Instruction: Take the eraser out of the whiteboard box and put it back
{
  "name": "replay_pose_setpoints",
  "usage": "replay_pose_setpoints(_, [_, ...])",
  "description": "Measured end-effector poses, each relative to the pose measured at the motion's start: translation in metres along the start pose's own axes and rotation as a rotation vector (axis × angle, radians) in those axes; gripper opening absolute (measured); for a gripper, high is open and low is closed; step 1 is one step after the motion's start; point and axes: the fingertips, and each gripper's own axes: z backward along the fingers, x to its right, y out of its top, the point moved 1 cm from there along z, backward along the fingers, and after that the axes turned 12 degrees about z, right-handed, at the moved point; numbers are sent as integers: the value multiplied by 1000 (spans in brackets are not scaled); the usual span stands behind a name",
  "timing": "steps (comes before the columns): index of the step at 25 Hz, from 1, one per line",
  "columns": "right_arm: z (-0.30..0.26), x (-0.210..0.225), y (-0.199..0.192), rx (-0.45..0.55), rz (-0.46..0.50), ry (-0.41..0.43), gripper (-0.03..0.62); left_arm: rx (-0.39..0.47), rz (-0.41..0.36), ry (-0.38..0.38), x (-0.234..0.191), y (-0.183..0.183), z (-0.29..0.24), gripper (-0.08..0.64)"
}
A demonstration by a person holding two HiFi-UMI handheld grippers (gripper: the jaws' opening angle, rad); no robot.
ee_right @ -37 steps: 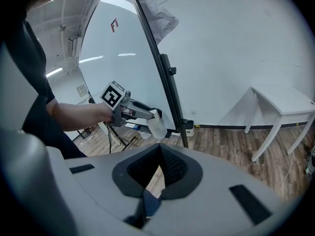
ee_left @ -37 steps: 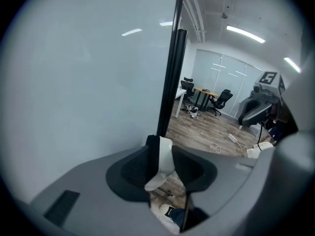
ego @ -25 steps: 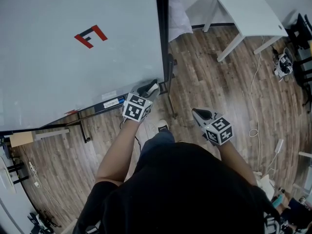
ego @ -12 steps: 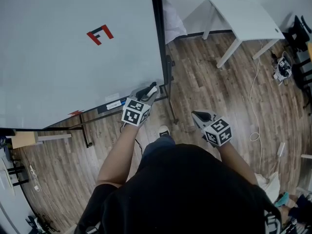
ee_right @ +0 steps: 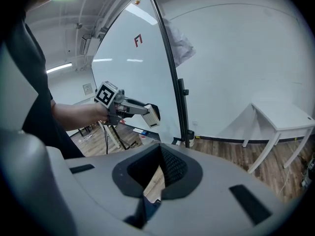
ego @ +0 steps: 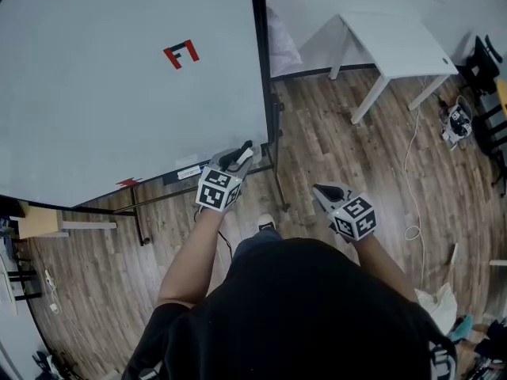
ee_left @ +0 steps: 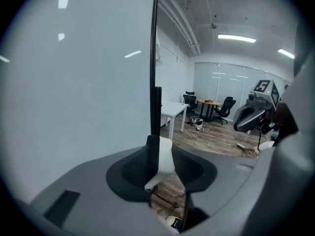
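My left gripper is shut on a small white eraser, which it holds up just in front of the whiteboard's lower right corner. In the left gripper view the eraser stands on edge between the two dark pads, next to the board's black frame. The right gripper view shows the same eraser sticking out past the jaw tips. The board's tray runs along its bottom edge below the gripper. My right gripper hovers over the floor to the right, shut and holding nothing.
The whiteboard bears a red mark and rests on a black metal stand. A white table stands at the back right. A white cable trails over the wooden floor. Office chairs and desks are farther off.
My left gripper has risen with the eraser, from the tray's level up along the board's right edge. My right gripper has drifted slightly up.
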Motion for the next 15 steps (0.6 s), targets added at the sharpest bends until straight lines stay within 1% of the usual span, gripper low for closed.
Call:
replay_pose_setpoints(7, [21,-1,5,28,15,-35,-5,20,10,22,13,-13,28,150])
replay_pose_setpoints(15, [38,-18,7,49,37,-40,-5,21,20,46,27,-35,55,151])
